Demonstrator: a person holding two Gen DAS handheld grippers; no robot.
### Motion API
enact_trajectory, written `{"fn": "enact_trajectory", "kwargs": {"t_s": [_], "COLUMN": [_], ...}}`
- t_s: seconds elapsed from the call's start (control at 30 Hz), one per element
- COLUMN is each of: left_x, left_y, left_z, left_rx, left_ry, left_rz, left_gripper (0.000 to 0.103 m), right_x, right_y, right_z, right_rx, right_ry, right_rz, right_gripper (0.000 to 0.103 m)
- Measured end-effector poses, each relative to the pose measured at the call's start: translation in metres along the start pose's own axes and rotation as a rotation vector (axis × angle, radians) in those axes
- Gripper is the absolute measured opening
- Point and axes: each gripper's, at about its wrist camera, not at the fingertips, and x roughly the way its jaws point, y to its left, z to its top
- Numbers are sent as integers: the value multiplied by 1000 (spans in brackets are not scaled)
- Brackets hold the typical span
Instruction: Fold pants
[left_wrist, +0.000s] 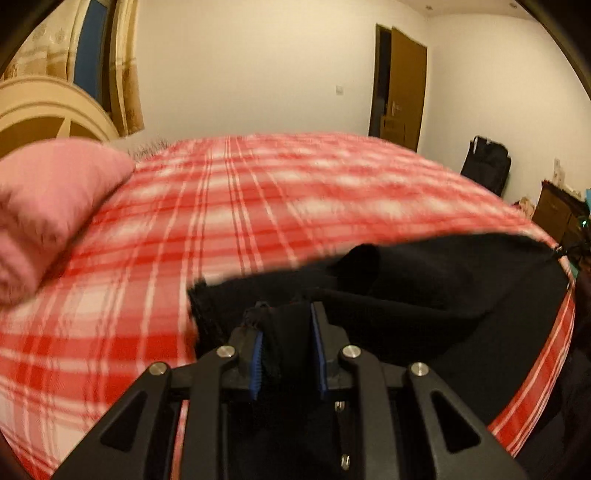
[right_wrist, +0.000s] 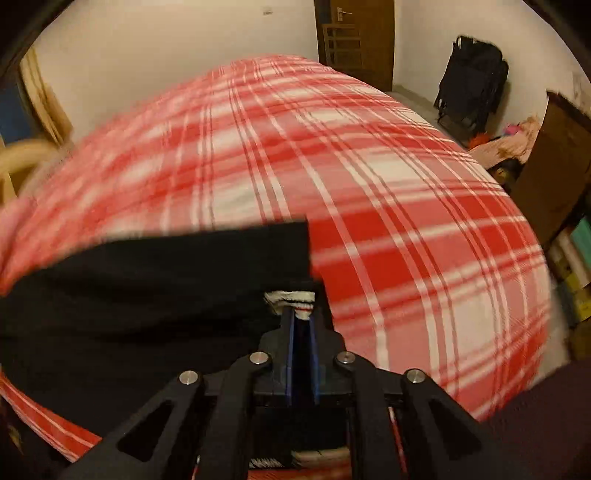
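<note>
Black pants (left_wrist: 424, 295): lower frame, near bed edge, upper hem straight. Left gripper (left_wrist: 286, 332): jaws narrowly parted, clamping dark fabric. Right gripper (right_wrist: 301, 317): nearly closed on white-trimmed corner. Plaid bedspread (left_wrist: 258, 206): bare beyond, centre frame. Pink pillow (left_wrist: 48, 206): left edge.
</note>
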Motion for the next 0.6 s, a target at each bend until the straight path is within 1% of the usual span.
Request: {"fn": "enact_trajectory", "kwargs": {"t_s": [0.03,0.07,0.1,0.13,0.17,0.23,0.3,0.33,0.4,0.43,0.47,0.53,0.6], "left_x": [1,2,-1,-2,-5,-5,-3,-4,-8,-9,-12,-15,-16], "left_y": [1,4,6,7,5,2,3,3,6,7,7,7,7], "left_z": [-5,-8,-8,-7,-8,-4,-1,0,-1,-1,-1,-3,-3], "left_rx": [-7,-26,-43,-50,-50,-43,-49,-54,-75,-82,-83,-78,-80], "left_ry": [1,-7,-20,-30,-39,-47,-49,-54,-67,-72,-77,-81,-79], "left_rz": [3,-2,-9,-12,-13,-13,-16,-20,-31,-36,-39,-42,-47], "left_gripper": [23,23,23,23,23,23,23,23,23,23,23,23,23], "right_x": [-1,-6,-14,-28,-41,-66,-77,-76,-63,-50,-39,-11,10], "right_y": [0,3,8,19,31,65,110,138,188,221,240,290,319], "right_z": [-3,-6,-7,-7,-6,0,8,10,13,12,12,7,3], "right_rx": [-3,-18,-47,-97,-147,-241,-350,-412,-504,-570,-614,-729,-805], "right_ry": [6,11,-2,-34,-72,-139,-192,-211,-215,-202,-196,-175,-160], "right_rz": [-6,-23,-57,-97,-116,-112,-87,-58,20,63,81,145,184], "right_gripper": [13,26,44,50,51,51,51,51,51,51,51,51,51]}}
